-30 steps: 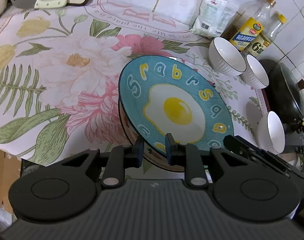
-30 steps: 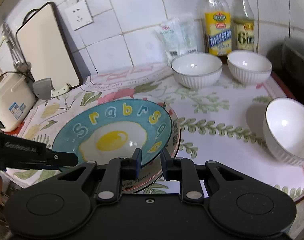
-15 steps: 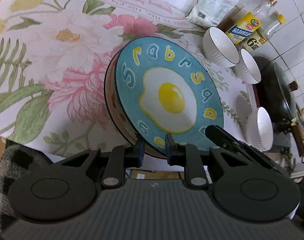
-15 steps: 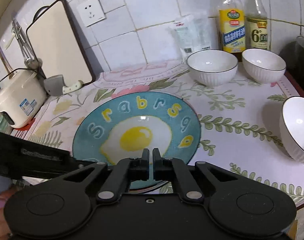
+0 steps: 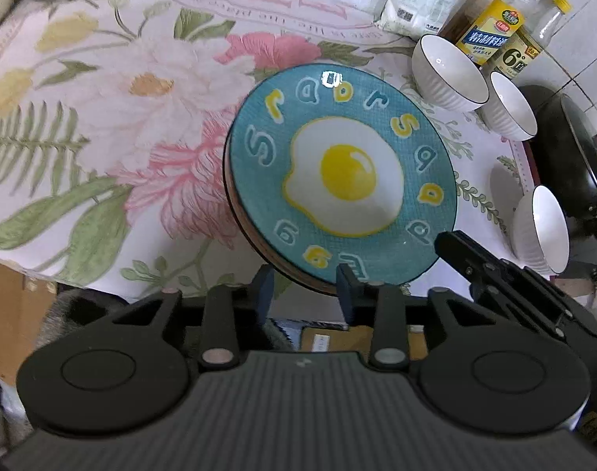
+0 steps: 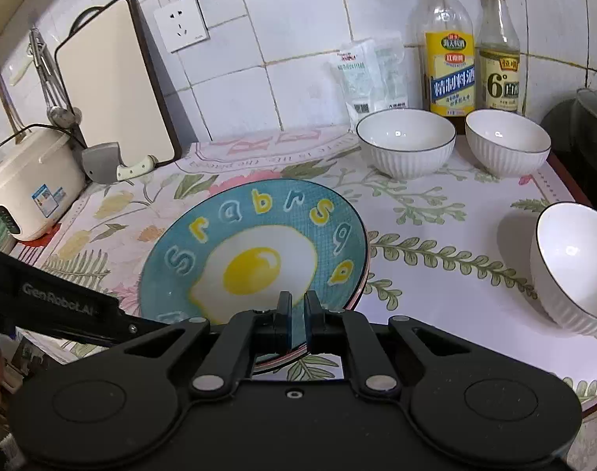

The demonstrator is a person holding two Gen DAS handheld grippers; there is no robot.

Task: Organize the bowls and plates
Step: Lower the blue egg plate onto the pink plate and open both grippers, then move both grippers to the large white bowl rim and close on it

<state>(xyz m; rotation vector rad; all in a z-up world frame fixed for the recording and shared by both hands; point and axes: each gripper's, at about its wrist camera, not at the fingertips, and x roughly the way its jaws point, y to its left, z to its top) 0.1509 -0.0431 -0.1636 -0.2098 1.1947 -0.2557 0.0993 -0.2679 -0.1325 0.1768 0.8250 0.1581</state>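
Observation:
A teal plate (image 5: 341,180) painted with a fried egg lies on a second plate with a pink-brown rim (image 6: 362,289), on the flowered cloth. Their near edge juts past the counter's front. My right gripper (image 6: 295,308) is shut on the teal plate's near rim and appears in the left wrist view as a black arm (image 5: 471,261) at the plate's right edge. My left gripper (image 5: 304,292) has its jaws opening. The plate rim lies between its fingers, and the pads are not pressing on it. Three white ribbed bowls (image 6: 405,145) (image 6: 507,145) (image 6: 573,267) stand at the right.
Two bottles (image 6: 449,66) (image 6: 499,62) and a white packet (image 6: 371,74) line the tiled wall. A cutting board (image 6: 114,86), a cleaver (image 6: 114,165) and a rice cooker (image 6: 27,180) stand at the left. A dark pan (image 5: 573,149) sits past the counter's right end.
My right gripper closed from open onto the teal plate's rim. My left gripper's jaws, tight on the rim before, have spread apart. The plates stay on the cloth.

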